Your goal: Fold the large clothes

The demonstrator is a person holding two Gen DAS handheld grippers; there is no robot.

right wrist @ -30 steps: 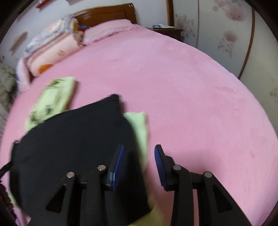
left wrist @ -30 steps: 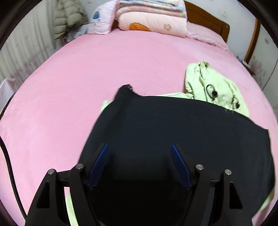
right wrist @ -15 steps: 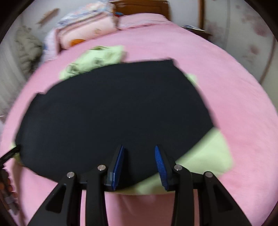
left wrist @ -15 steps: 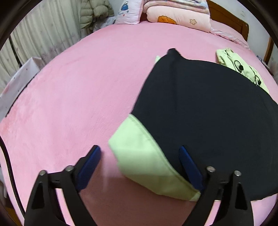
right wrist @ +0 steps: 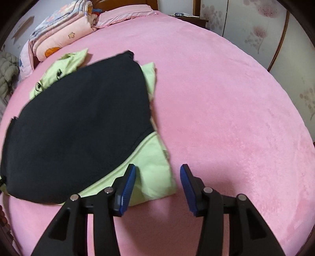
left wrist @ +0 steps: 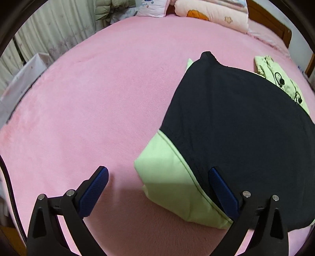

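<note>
**Both jaws free over the folded clothes**

My left jaws (left wrist: 158, 182) point down at the bed (left wrist: 98, 94) and stand wide, still opening a little. They hold nothing. The left pad (left wrist: 94, 189) hangs over bare pink cover; the right pad (left wrist: 222, 191) sits over the near edge of the dark garment (left wrist: 246, 128). Between the two pads lies a corner of the green garment (left wrist: 173, 183), but neither pad presses on it.

The dark garment lies flat on the bed, spread over the green one, which peeks out along its near-left edge and again as a thin strip at its far corner. Farther back on the right, another pale green piece with a black print (left wrist: 279, 78) shows past the dark cloth; I cannot tell whether it is part of the same garment. At the head of the bed sit a pillow (left wrist: 153, 7) and folded quilts (left wrist: 212, 13).

My right jaws (right wrist: 158, 187) are about half open and opening, also with nothing gripped. Their left pad (right wrist: 126, 189) is over the green cloth's near corner, the right pad (right wrist: 189, 189) over bare bed. From here the dark garment fills the left side, with green cloth showing along its right and near edges.
</note>
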